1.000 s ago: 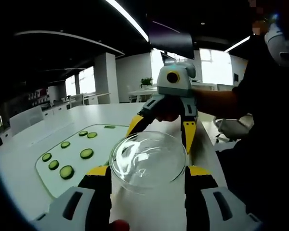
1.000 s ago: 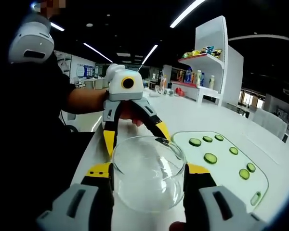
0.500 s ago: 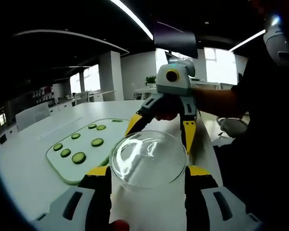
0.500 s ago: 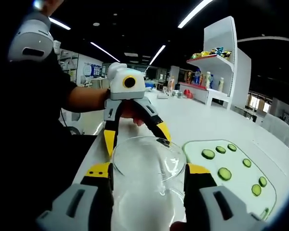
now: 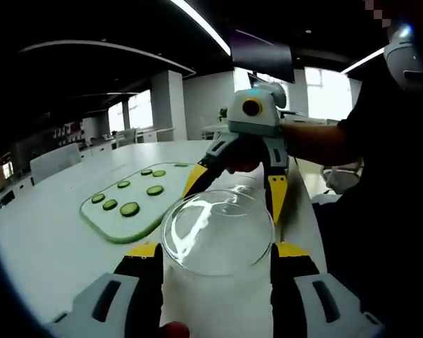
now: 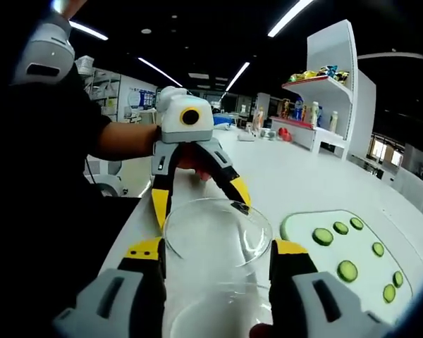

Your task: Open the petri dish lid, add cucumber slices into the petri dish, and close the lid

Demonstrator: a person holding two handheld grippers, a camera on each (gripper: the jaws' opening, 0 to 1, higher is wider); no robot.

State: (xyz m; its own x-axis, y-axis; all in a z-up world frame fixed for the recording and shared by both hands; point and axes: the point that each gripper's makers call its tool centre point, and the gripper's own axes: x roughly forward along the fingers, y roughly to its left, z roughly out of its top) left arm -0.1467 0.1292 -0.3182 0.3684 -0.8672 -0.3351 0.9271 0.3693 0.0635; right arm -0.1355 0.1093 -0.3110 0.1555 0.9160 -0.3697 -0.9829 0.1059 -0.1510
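The left tongs [image 5: 215, 253] close their yellow-tipped jaws on opposite sides of a round clear glass piece, the petri dish lid [image 5: 217, 229], which sits tilted between them above the white surface [image 5: 42, 232]. In the right gripper view the right tongs [image 6: 215, 257] likewise grip a clear glass rim, and below it a second curved glass edge shows, which looks like the petri dish base [image 6: 218, 310]; whether that lower part rests on the surface or hangs from the jaws cannot be told. Each set of tongs appears in the other's view, facing it from across the dish, held by a person in a dark sleeve [image 5: 317, 144].

Off to one side, well apart from the dish, a pale green board [image 5: 137, 204] lies flat on the surface with cucumber slices [image 5: 130, 208] spread over it; none is in the dish yet.

The step in hand is judged to be separating lid from base. To do it well, one pair of tongs should hold its part level and unmoving while the other draws straight away, without twisting, since smooth glass pinched at two points could slip or tip. Grip pressure should stay moderate, and the lid should be set down near the board.
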